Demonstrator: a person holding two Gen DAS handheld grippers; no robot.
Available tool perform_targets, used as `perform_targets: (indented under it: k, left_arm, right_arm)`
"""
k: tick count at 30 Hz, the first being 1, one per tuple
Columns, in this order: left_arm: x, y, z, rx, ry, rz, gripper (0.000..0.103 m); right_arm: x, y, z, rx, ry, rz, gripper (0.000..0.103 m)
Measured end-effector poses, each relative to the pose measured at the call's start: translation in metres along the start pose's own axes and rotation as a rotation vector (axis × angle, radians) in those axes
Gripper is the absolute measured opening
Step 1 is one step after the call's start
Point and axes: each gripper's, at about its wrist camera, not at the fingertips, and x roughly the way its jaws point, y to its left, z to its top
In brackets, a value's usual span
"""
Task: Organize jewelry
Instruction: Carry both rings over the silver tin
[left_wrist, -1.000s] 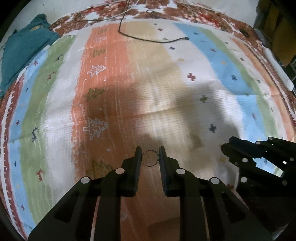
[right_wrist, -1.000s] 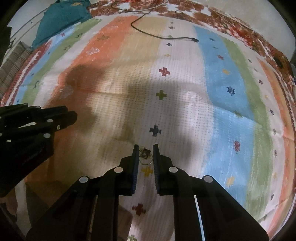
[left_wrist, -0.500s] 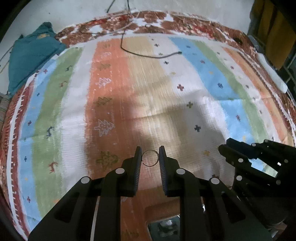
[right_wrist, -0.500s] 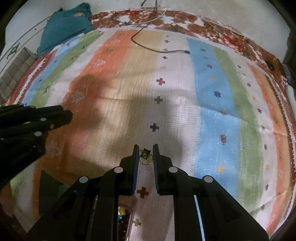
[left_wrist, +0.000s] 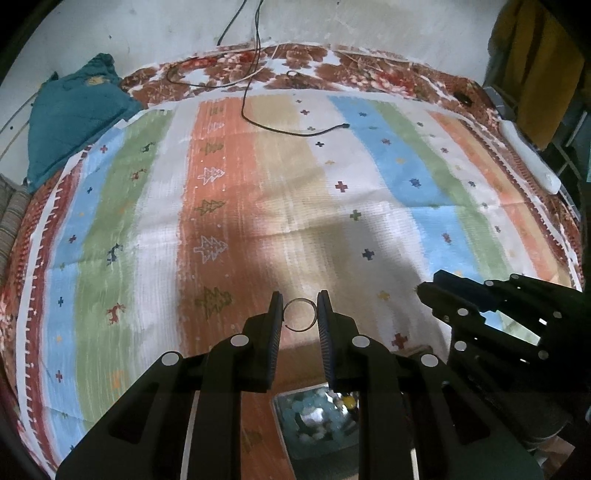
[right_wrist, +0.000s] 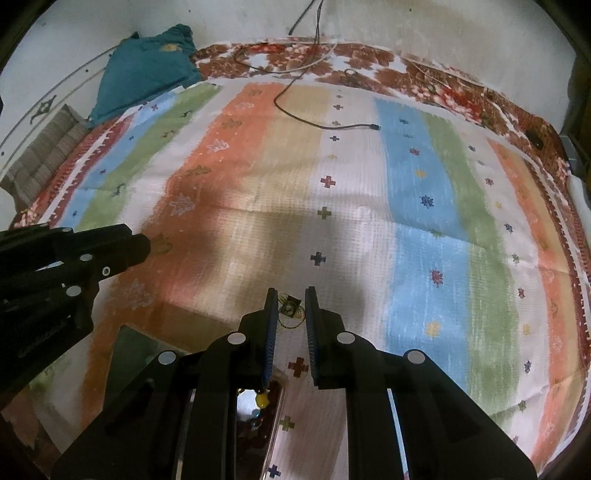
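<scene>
In the left wrist view my left gripper (left_wrist: 300, 309) is shut on a thin silver ring (left_wrist: 300, 314), an open hoop held across its width between the two pads. In the right wrist view my right gripper (right_wrist: 291, 308) is shut on a small gold earring (right_wrist: 290, 312) with a dark square piece and fine wire loops. Both grippers hang above a striped rug (left_wrist: 258, 192) and point steeply down. Beneath them lies a clear jewelry box (left_wrist: 317, 417) with small coloured pieces inside, seen also as the box (right_wrist: 258, 406) under the right fingers. The right gripper (left_wrist: 491, 317) shows at the left view's right edge.
A black cable (left_wrist: 288, 125) trails from the wall across the far part of the rug. A teal cloth (left_wrist: 74, 114) lies at the far left corner. A white object (left_wrist: 528, 158) rests along the rug's right edge. The left gripper's body (right_wrist: 55, 273) fills the right view's left side.
Both grippers have risen and drawn back with their pieces still held. More of the rug and the far wall shows, and the jewelry box has come into view beneath the fingers.
</scene>
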Motion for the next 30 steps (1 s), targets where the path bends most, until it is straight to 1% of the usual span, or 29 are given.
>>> perform_targets:
  k: [6, 16, 30]
  left_arm:
    - [-0.012, -0.005, -0.009, 0.009, -0.019, -0.007, 0.018]
    - [-0.029, -0.003, -0.018, -0.009, -0.043, -0.029, 0.018]
    - [-0.065, -0.009, -0.041, 0.008, -0.105, -0.068, 0.018]
  right_arm:
    - [-0.011, 0.004, -0.006, 0.001, -0.018, 0.004, 0.016]
    - [-0.027, 0.005, -0.016, 0.007, -0.05, 0.002, 0.016]
    - [-0.05, 0.017, -0.037, -0.022, -0.083, 0.035, 0.016]
